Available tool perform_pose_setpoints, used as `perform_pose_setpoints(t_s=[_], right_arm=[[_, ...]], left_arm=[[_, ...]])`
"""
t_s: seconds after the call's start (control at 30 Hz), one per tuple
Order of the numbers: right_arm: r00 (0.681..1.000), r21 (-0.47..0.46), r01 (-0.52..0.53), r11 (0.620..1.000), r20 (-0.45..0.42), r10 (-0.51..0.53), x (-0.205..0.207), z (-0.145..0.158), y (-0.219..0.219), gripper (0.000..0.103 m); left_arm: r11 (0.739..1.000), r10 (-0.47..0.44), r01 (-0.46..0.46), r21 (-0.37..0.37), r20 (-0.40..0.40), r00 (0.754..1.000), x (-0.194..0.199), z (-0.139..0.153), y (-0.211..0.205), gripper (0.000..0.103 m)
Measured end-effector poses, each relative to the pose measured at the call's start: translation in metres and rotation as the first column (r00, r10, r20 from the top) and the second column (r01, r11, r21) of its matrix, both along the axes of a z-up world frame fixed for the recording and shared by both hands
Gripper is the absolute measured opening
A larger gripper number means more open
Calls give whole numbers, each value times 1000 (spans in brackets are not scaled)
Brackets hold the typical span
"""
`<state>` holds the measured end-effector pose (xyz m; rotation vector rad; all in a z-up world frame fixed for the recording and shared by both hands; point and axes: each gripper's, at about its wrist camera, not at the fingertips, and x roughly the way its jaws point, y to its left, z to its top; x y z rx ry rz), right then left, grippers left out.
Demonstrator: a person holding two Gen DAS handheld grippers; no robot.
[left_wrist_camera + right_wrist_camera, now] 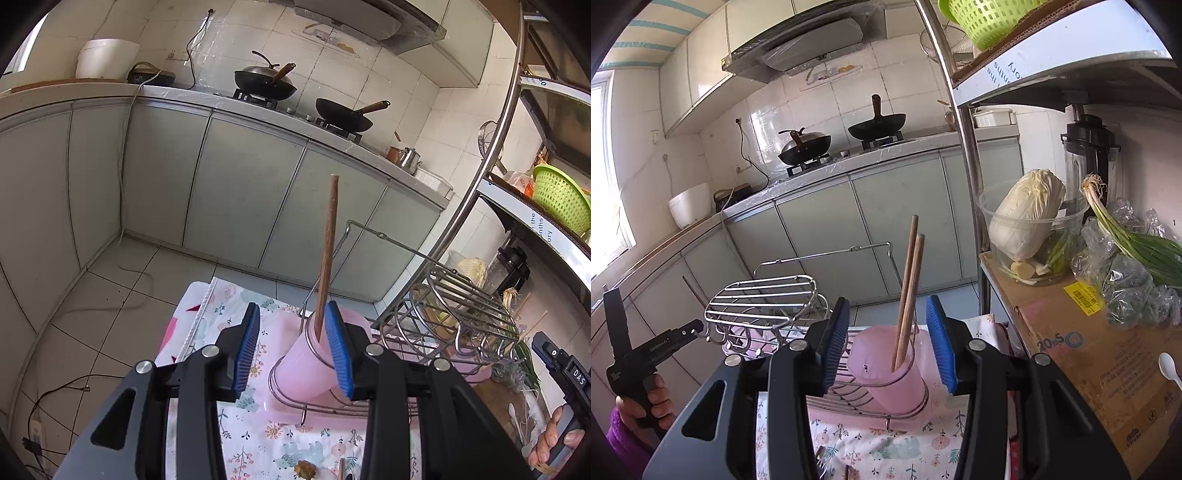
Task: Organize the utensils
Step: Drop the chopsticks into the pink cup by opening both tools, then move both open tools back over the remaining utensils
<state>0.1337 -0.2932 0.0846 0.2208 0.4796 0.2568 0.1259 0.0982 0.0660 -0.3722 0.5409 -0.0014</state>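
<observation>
Left gripper [293,347] fingers spread, empty; a chopstick [327,254] stands just inside the right finger, apparently leaning in the pink cup [310,365] ahead. Right gripper [892,341] fingers also spread, framing the same cup [890,373], two chopsticks [908,291] upright inside. The cup sits in a wire rack [849,398], likely so sticks drain and stay together. Further utensils lie on the floral cloth [258,435] below.

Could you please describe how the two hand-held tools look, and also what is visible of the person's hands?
Each tool, left and right, has black angular arms with silver round bolts and two blue ribbed pads. A grey plate with triangular cut-outs sits beneath. The right tool's body carries a small label reading "DAS". The left hand is bare, with a purple sleeve at the wrist.
</observation>
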Motion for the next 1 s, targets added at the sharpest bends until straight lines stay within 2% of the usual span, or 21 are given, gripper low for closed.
perform_pose_setpoints(t_s=[0.2,0.4,0.6,0.8,0.83,0.9,1.0], right_arm=[[999,13,1,1000,-37,-1,-26,-16,-4,44],[993,-5,-38,999,-113,37,-45,-50,8,44],[977,-26,-103,994,-191,97,-60,-83,25,44],[951,-24,-166,986,-268,154,-69,-112,38,43],[947,-22,-174,984,-279,161,-71,-116,39,42],[930,-10,-195,981,-318,181,-71,-124,41,31],[906,28,-219,975,-365,214,-71,-136,42,26]], left_arm=[[999,-47,47,3,-31,998,-28,-8,-7,36],[992,-126,127,8,-86,988,-49,-27,-28,36],[982,-180,186,24,-152,972,-65,-57,-51,36],[967,-230,249,47,-248,941,-71,-90,-68,36],[965,-236,257,51,-262,936,-71,-94,-71,36],[963,-238,265,54,-297,925,-70,-103,-74,36],[961,-251,274,21,-342,906,-66,-115,-76,36]])
